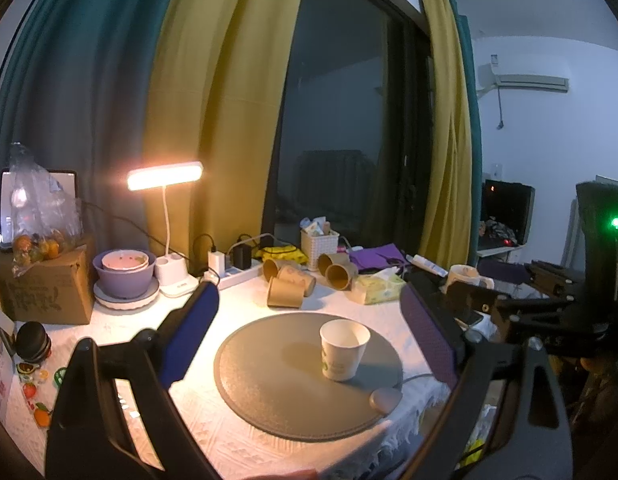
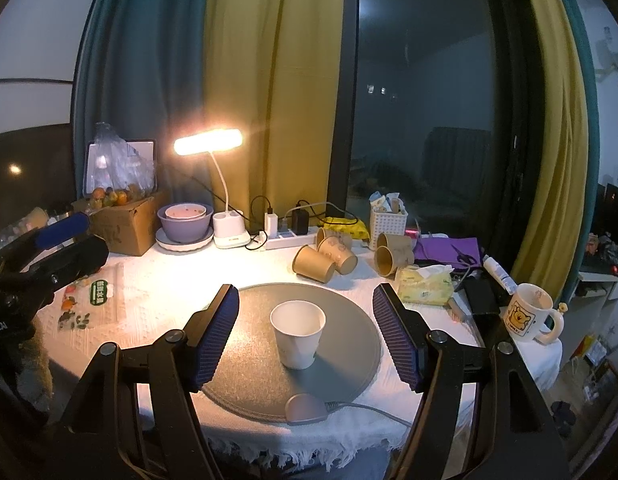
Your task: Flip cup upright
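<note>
A white paper cup (image 1: 343, 349) stands upright, mouth up, on a round grey mat (image 1: 277, 376). In the right wrist view the cup (image 2: 297, 333) stands between my right gripper's open jaws, untouched. My right gripper (image 2: 305, 312) is open and empty, its blue pads on either side of the cup. My left gripper (image 1: 309, 308) is open and empty, held above the mat left of the cup. The right gripper's body (image 1: 549, 296) shows at the right of the left wrist view.
Several brown paper cups (image 2: 325, 258) lie on their sides behind the mat. A lit desk lamp (image 2: 225, 184), power strip (image 2: 289, 238), purple bowl (image 2: 185, 222), cardboard box (image 2: 125, 220), tissue pack (image 2: 425, 284) and cartoon mug (image 2: 529, 312) crowd the table. A grey puck with cable (image 2: 305, 408) sits at the mat's near edge.
</note>
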A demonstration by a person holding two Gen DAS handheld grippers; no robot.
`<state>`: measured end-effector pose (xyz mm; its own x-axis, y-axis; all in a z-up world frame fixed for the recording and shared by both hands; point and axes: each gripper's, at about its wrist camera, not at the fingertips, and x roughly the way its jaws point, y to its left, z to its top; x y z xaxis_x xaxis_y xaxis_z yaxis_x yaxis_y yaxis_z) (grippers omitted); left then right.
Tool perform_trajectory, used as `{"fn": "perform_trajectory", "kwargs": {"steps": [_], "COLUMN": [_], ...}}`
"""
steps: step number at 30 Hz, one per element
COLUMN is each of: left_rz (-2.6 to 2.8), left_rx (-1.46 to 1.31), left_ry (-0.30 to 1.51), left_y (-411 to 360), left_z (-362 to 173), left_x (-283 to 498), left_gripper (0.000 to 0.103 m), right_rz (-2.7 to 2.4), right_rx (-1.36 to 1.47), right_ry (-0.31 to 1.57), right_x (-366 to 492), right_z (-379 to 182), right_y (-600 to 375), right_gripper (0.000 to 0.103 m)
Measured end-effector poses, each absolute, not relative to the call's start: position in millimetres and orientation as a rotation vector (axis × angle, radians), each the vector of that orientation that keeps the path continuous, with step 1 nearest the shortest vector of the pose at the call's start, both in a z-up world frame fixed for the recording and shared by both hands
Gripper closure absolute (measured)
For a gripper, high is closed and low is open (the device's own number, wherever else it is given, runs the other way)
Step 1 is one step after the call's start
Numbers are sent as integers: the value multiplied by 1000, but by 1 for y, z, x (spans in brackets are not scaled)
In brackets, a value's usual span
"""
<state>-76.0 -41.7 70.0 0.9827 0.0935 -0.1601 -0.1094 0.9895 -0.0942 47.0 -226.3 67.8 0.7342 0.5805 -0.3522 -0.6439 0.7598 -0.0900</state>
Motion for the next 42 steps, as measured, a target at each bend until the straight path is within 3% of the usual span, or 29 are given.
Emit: {"fn": "perform_trajectory", "kwargs": {"steps": [42], "left_rz": [98], "left_rx": [-103], "left_ry": [169], "left_y": [-43], "left_z": [64], "left_x": [-74], "left_gripper": [10], "right_rz": [674], "right_rx": [-209], "right_ry": [319], "right_x": [46], "right_z": [66], "right_y": [-226], "right_gripper": [30]}}
